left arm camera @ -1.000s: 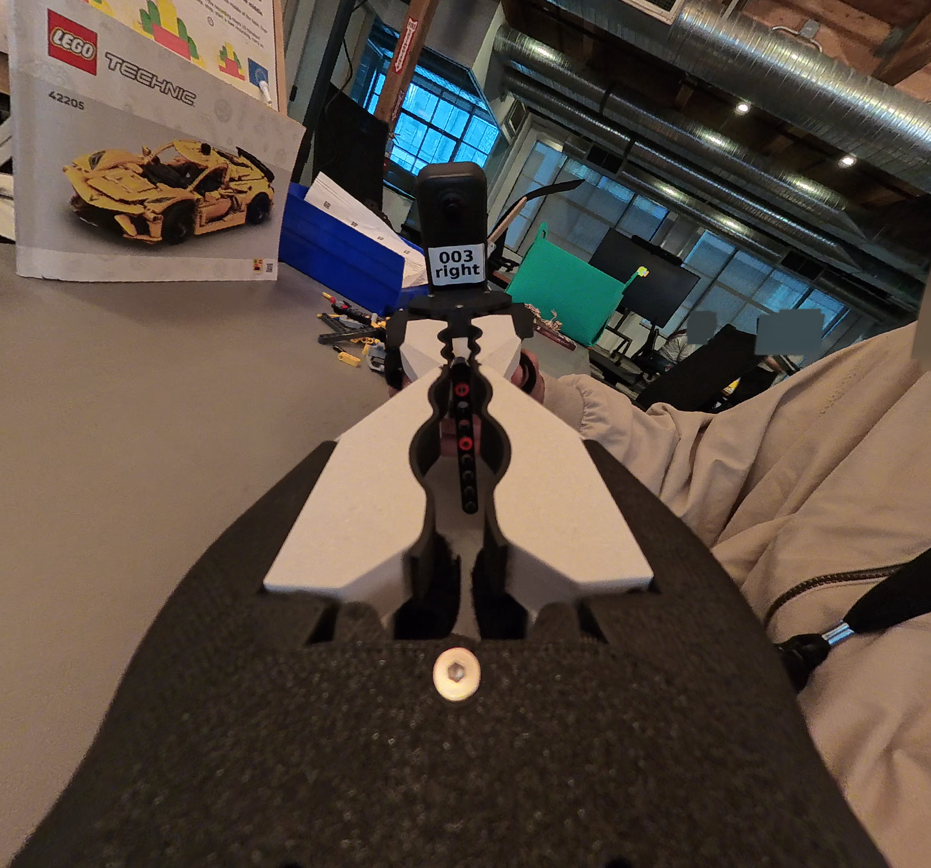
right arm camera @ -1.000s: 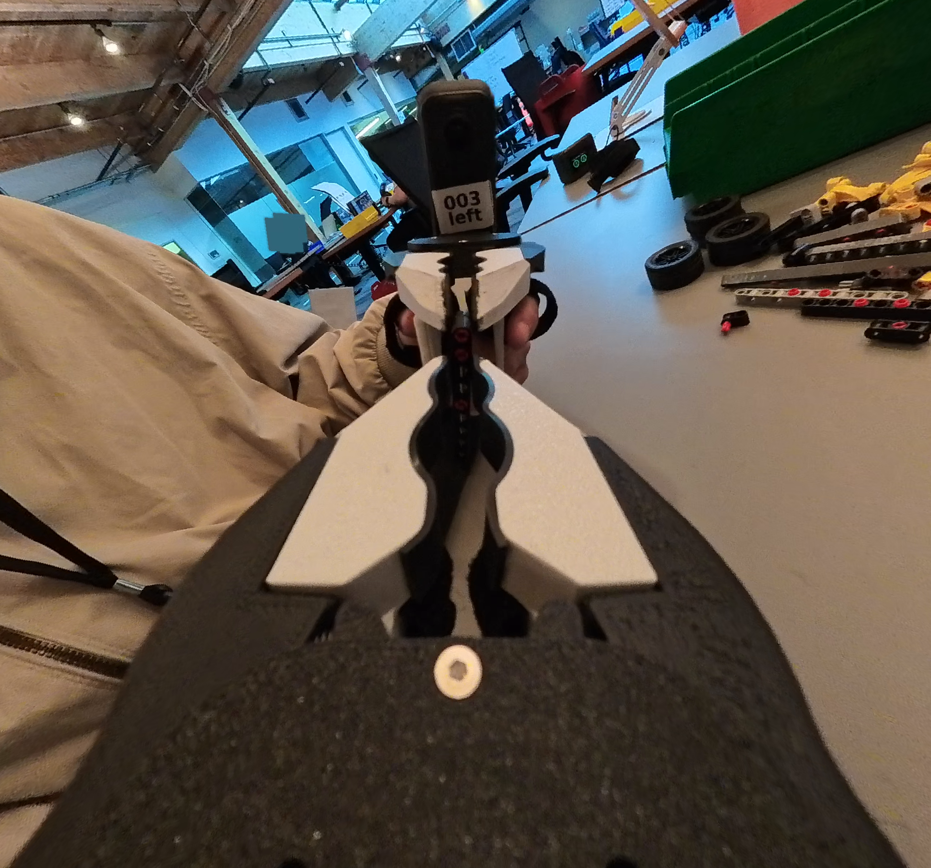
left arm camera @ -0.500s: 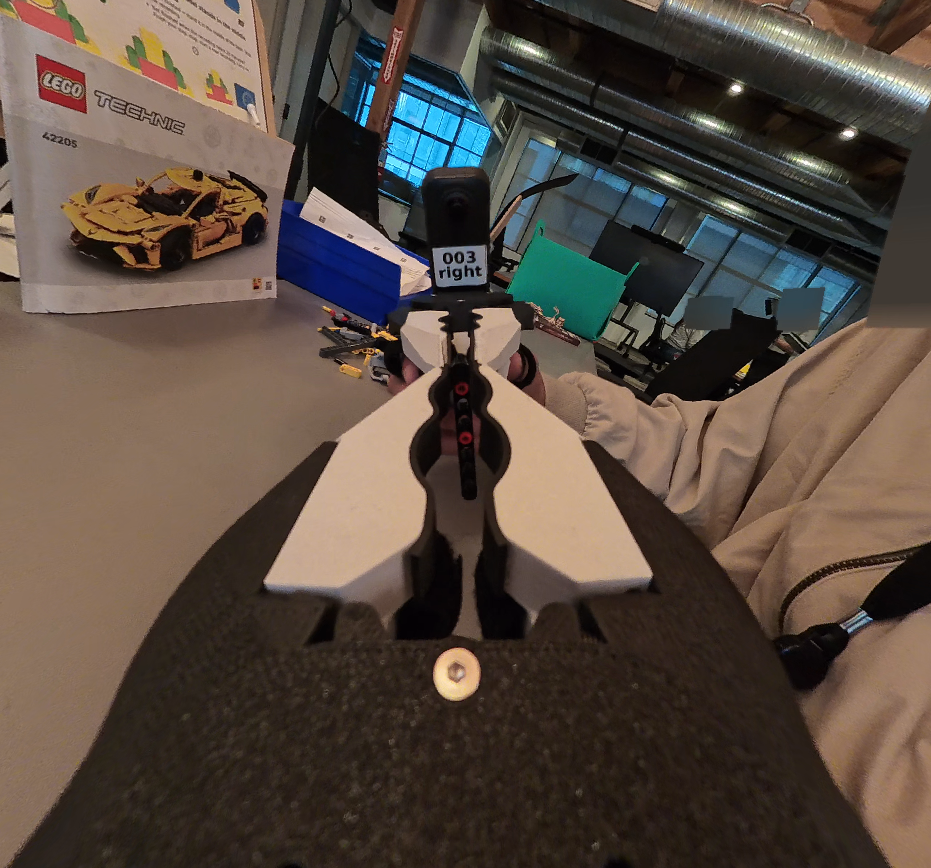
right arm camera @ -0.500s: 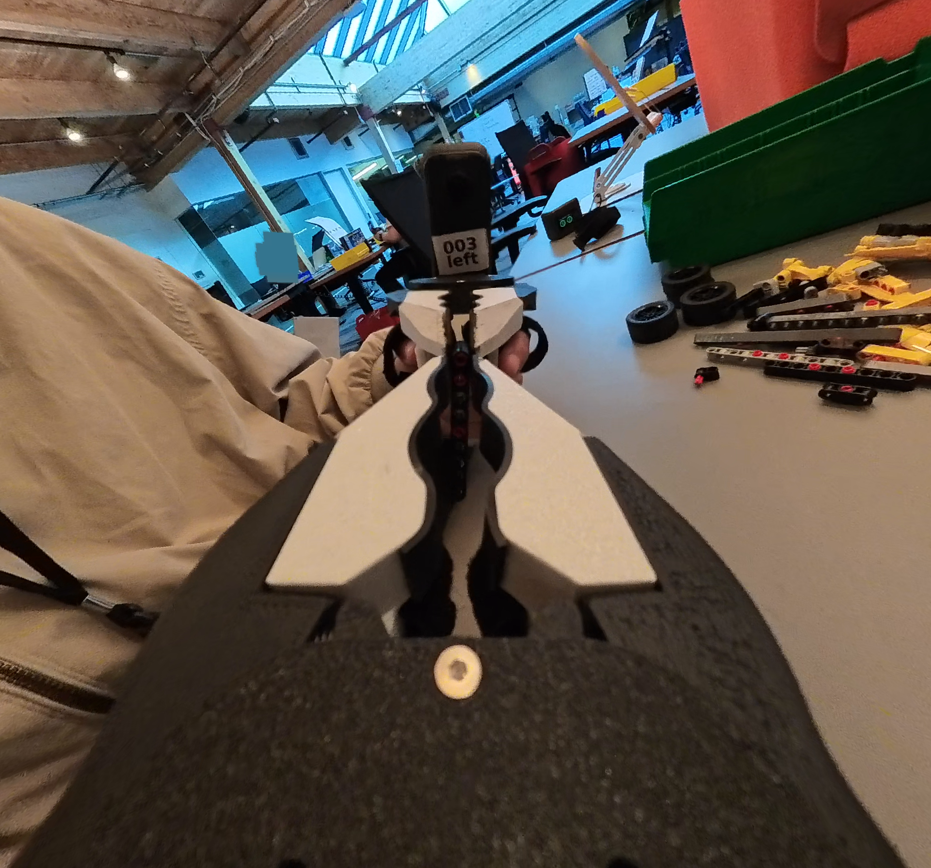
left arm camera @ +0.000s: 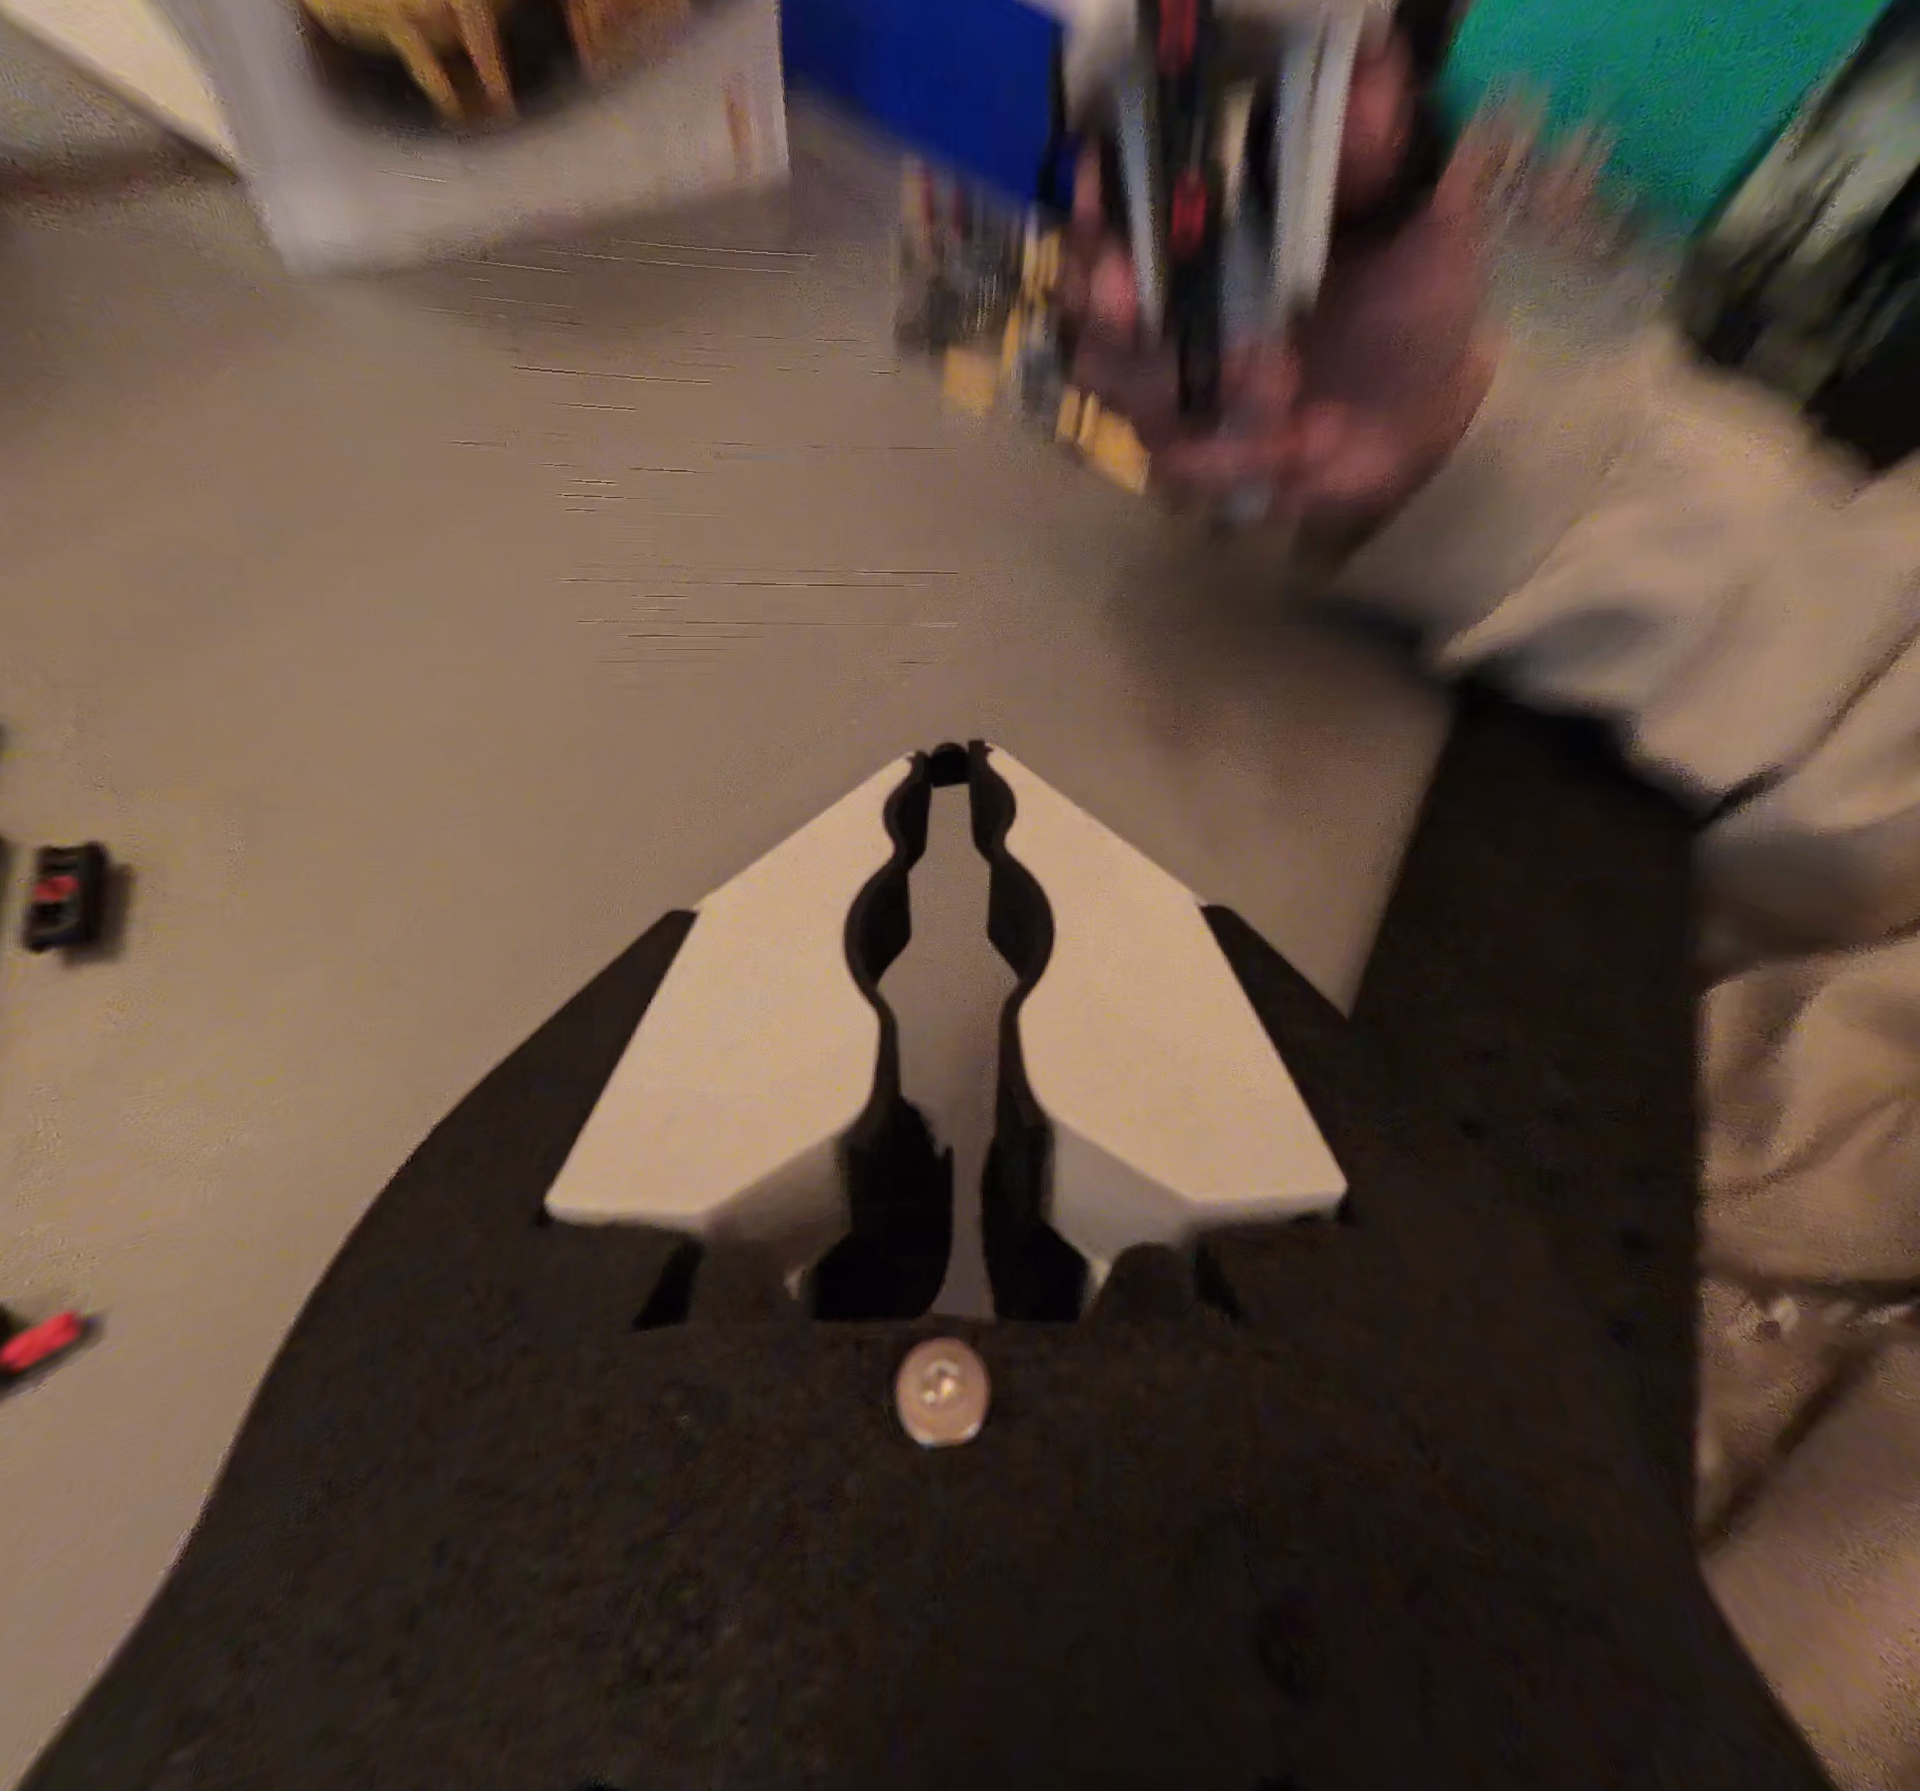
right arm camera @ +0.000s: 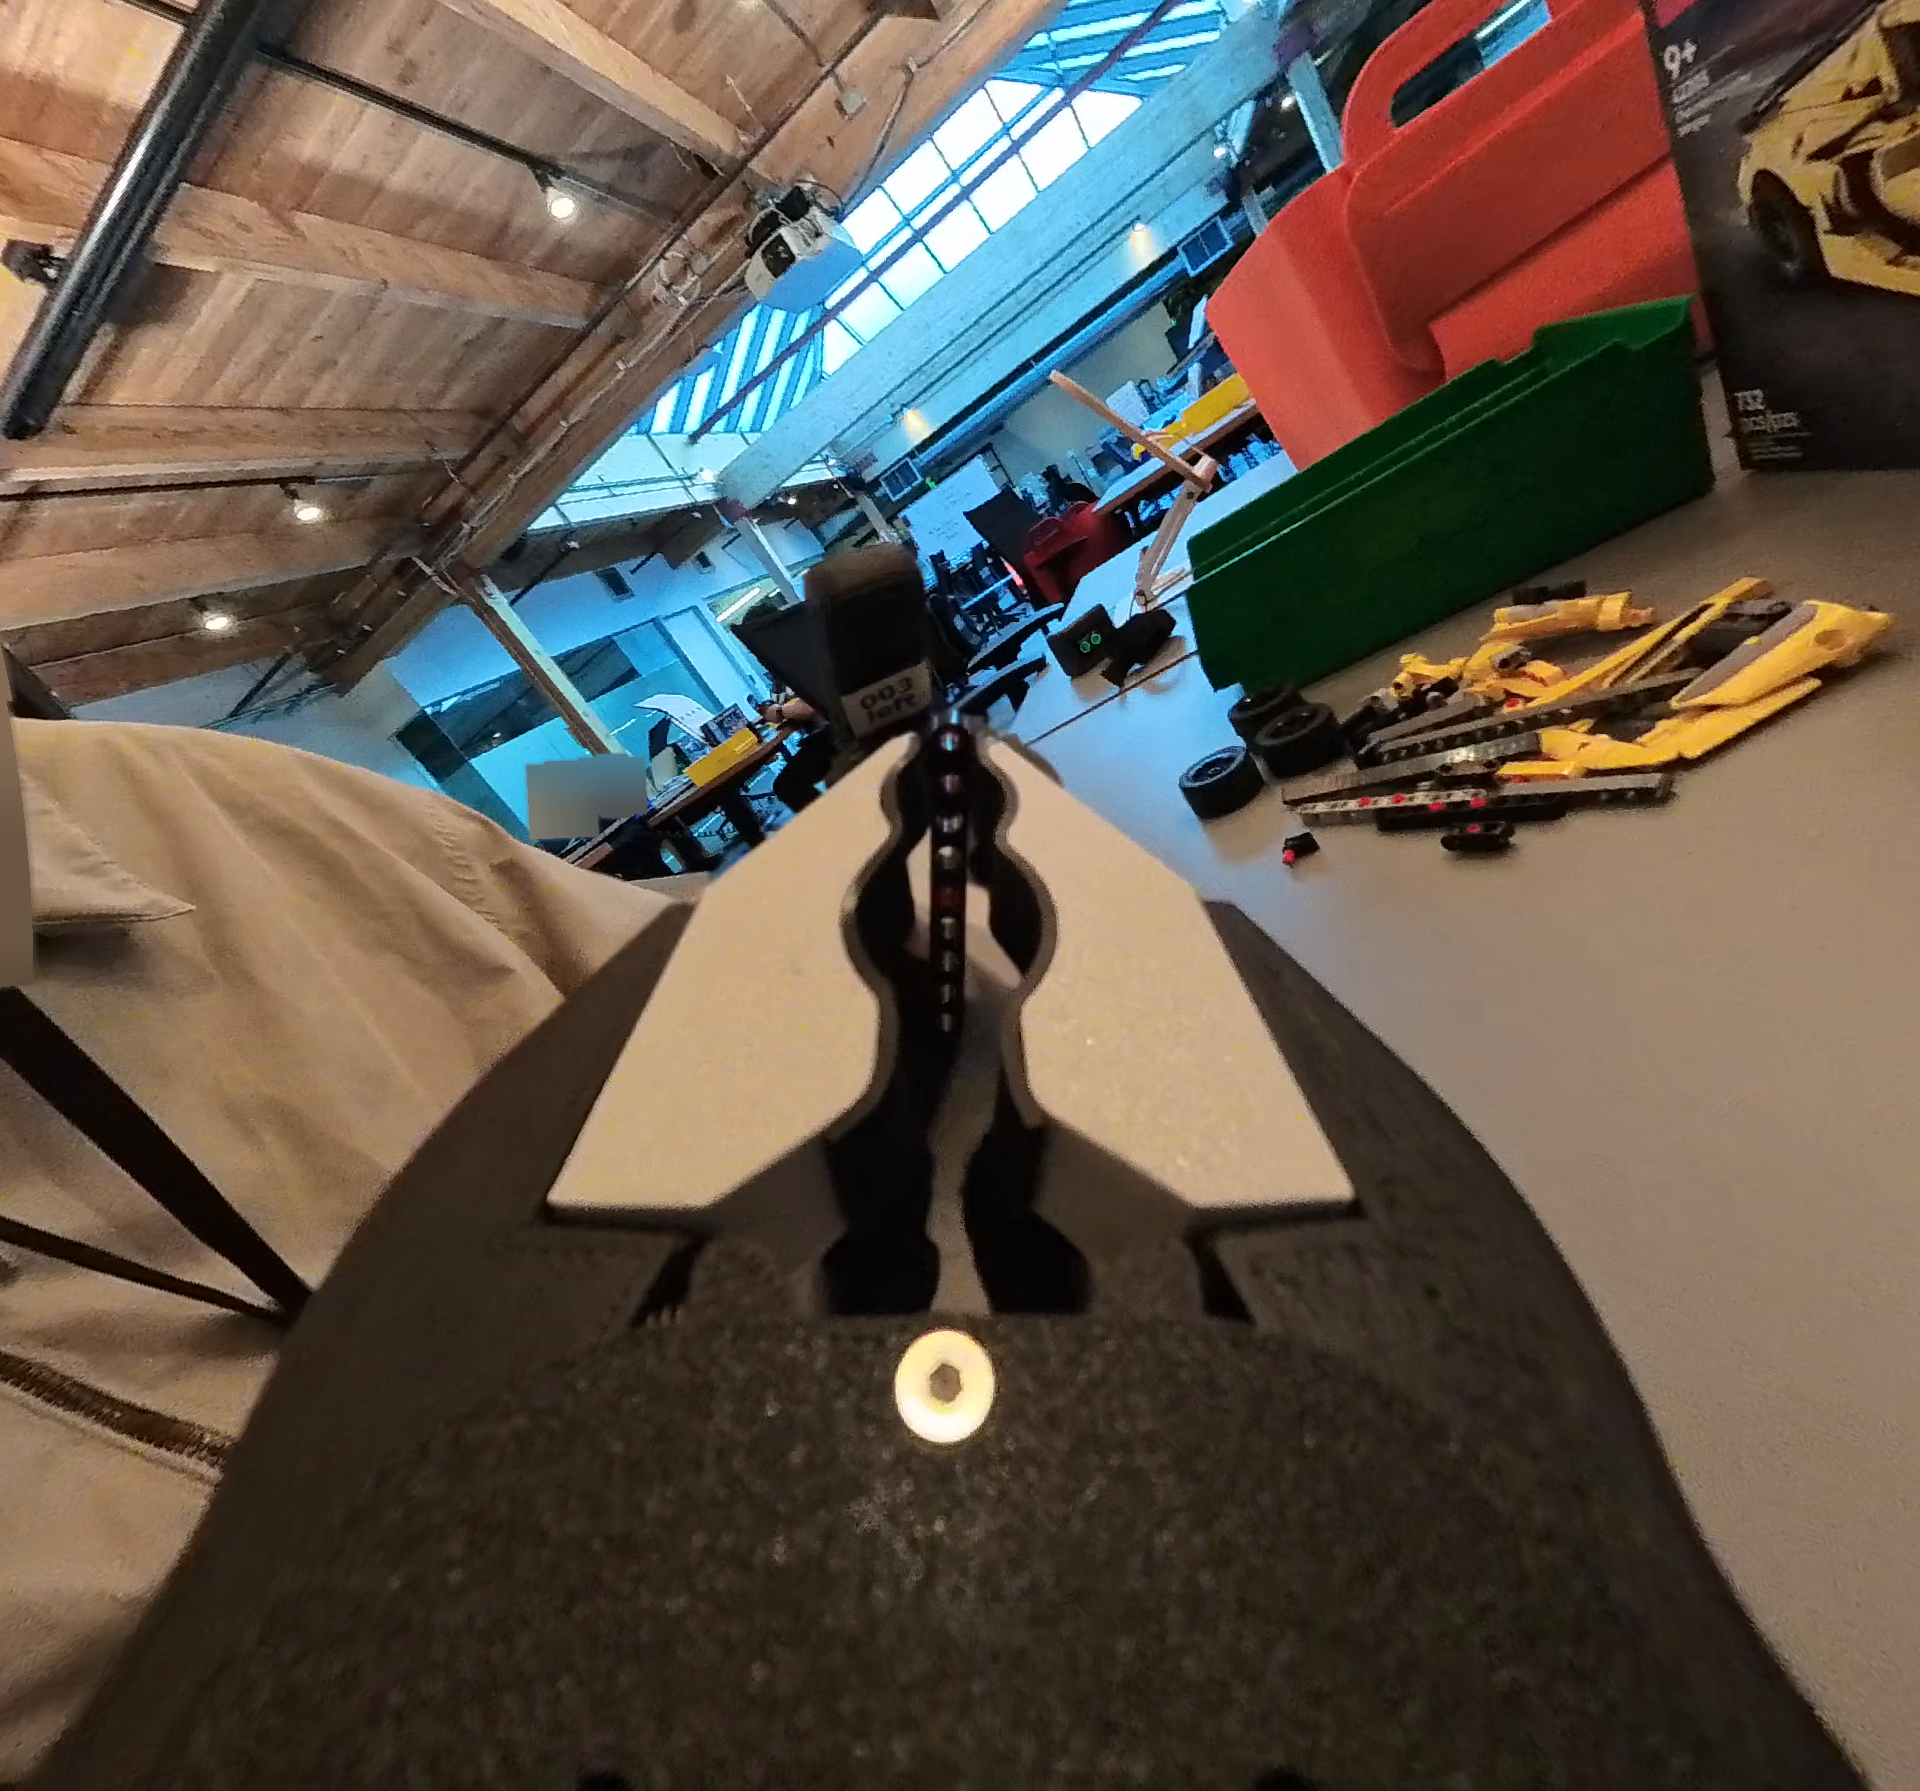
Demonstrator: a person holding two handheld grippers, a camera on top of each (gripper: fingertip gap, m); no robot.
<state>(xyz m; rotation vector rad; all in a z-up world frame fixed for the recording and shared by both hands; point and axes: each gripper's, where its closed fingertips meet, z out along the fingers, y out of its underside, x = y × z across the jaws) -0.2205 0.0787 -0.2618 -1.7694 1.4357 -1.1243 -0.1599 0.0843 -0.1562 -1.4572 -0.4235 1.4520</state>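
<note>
Left tongs [left arm camera: 945, 762]: tips nearly meeting, empty, above bare grey table [left arm camera: 520, 598].
Right tongs [right arm camera: 951, 754]: clamped on black studded beam [right arm camera: 948, 889].
Right edge: green bin [right arm camera: 1455, 515], yellow parts [right arm camera: 1621, 692].

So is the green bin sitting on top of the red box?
No, the green bin stands on the grey table, in front of the red box, with yellow and black building pieces lying before it.

The right gripper [right arm camera: 951, 754] pinched a black beam [right arm camera: 948, 894] (red dots on it). Yellow pieces [right arm camera: 1621, 692] lay on the table [right arm camera: 1558, 1066].
</note>
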